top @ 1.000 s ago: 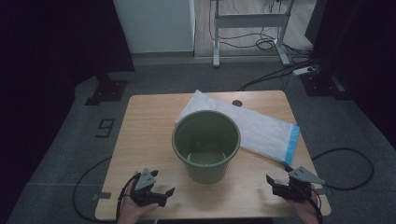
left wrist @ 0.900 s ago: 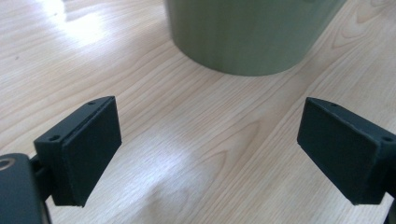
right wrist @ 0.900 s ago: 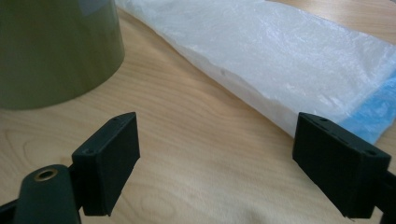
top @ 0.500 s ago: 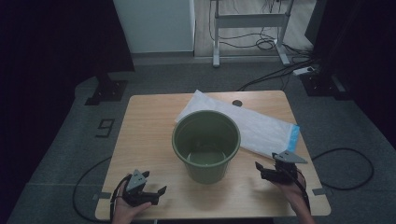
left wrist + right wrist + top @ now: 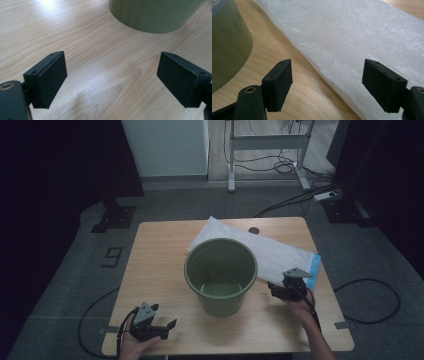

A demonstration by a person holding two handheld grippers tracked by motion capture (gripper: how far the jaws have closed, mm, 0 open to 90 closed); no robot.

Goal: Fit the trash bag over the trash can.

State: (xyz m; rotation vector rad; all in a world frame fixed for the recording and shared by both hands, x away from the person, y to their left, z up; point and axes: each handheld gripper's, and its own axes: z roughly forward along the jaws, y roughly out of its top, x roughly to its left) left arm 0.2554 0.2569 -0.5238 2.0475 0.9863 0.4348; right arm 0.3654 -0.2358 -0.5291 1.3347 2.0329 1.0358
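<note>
Left gripper (image 5: 159,330) sits at the near edge of the table (image 5: 155,265), about 7 o'clock from the bucket (image 5: 220,275); jaws spread wide over bare wood in the left gripper view, nothing between them, bucket wall (image 5: 152,15) ahead at 12 to 1 o'clock and apart from it. Right gripper (image 5: 278,291) is at the bucket's 3 o'clock, just beside its rim in the high view; jaws have just been closing a little yet stand well spread, nothing pinched; in the right gripper view the near edge of the plastic bag (image 5: 362,45) runs between the jaws, pads not pressing it, bucket wall (image 5: 227,47) off at 9 to 10 o'clock.

Key relation: the bag (image 5: 280,255) lies flat on the table just beyond the right gripper, at roughly 12 to 1 o'clock from it; long axis runs from 10 o'clock, far side behind the bucket, to 4 o'clock, near-right table edge; right hand is clearly nearer, left hand has the bucket in the way; judged next move is a short forward reach and a pinch on that near edge.

Bag look: white, translucent, crinkled film, folded flat into a long strip; blue band at its right end (image 5: 314,266); far corner tucked behind the bucket; thin edge hugging the wood, so likely fiddly to get a pad under.

Bucket: olive green, upright, open top, looks empty inside, at table centre.
</note>
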